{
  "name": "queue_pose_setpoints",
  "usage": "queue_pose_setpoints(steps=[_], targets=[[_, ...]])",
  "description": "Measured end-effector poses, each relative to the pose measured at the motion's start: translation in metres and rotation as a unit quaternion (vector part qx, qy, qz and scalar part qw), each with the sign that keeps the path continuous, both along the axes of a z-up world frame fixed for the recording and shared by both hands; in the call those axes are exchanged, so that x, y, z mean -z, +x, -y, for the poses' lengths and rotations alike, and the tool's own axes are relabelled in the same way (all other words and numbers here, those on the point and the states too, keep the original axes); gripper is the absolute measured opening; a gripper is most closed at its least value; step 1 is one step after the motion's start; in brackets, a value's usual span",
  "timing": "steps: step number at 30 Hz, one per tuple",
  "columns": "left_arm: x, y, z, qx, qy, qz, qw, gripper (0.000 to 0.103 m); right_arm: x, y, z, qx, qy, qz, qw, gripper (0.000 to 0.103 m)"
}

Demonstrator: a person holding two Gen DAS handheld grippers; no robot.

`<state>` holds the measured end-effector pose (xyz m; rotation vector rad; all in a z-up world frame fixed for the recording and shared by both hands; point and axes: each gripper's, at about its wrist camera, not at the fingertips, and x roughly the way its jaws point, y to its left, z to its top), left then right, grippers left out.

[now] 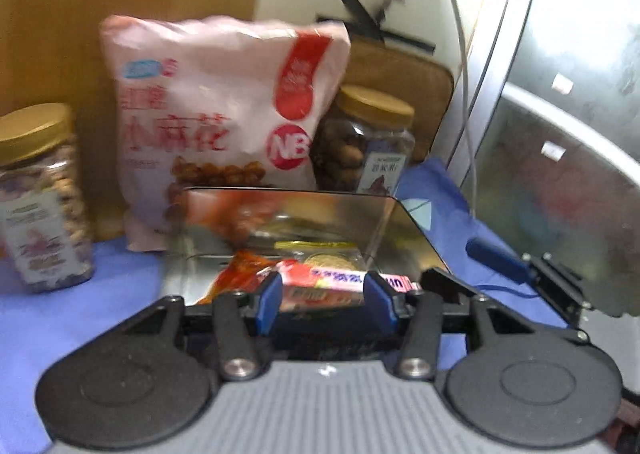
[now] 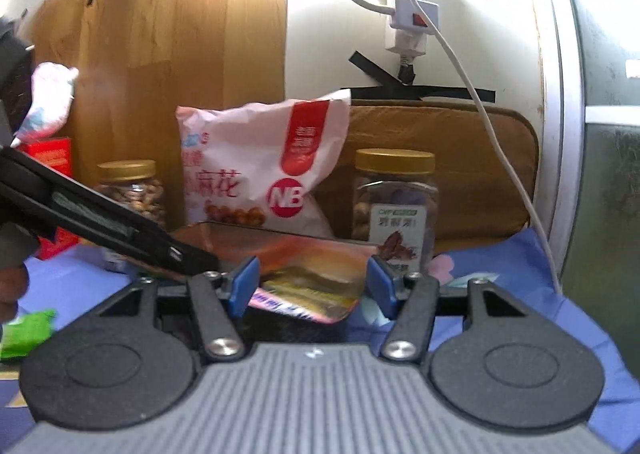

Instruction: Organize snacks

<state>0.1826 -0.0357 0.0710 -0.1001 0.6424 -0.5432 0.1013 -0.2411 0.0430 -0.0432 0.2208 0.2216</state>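
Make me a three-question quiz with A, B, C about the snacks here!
1. Where is the pink snack bag? A between the two jars; B on a chair; C on the floor.
2. What colour are the jar lids? A blue; B gold; C green.
3. The metal tin is: A shut; B empty; C open, with snack packets inside.
Answers: 1 A, a jar stands at each side of it. 2 B, both lids look gold. 3 C, packets show inside it.
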Motion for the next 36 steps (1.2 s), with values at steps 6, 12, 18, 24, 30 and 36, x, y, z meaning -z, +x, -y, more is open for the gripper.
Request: queue_pose_setpoints(steps=[6,12,18,24,30,36], targets=[[0.014,-0.048,-0.097,-0.088,-0.034,-0.006,0.9955,0.049,0.002,-0.022,-0.019,-0.105,0.043,-0.07,0.991,0.06],[0.057,-0.082,-0.181,-0.192,-0.065,-0.064,0.977,0.049,0.009,-0.016,-0.08,-0.213,0.023,-0.152,0.965,0.06],[0.072,-0.101,-0.206,-0.209,-0.088,-0.063,0.9719,0.049,0.02,-0.021,-0.144,-0.275,-0.034,-0.172,0.945,0.061],[0.084,-0.102,-0.209,-0.201,-0.093,-0.061,0.9734,0.049,0.044,0.004,-0.185,-0.263,-0.088,-0.205,0.939,0.074],[0.081,-0.107,-0.211,-0.189,-0.108,-0.054,0.9745,0.052,0.048,-0.002,-0.186,-0.314,-0.091,-0.224,0.918,0.06],[0.071,-0.117,-0.206,-0.169,-0.111,-0.048,0.9782,0.052,0.039,-0.056,-0.158,-0.416,-0.167,-0.16,0.879,0.077]])
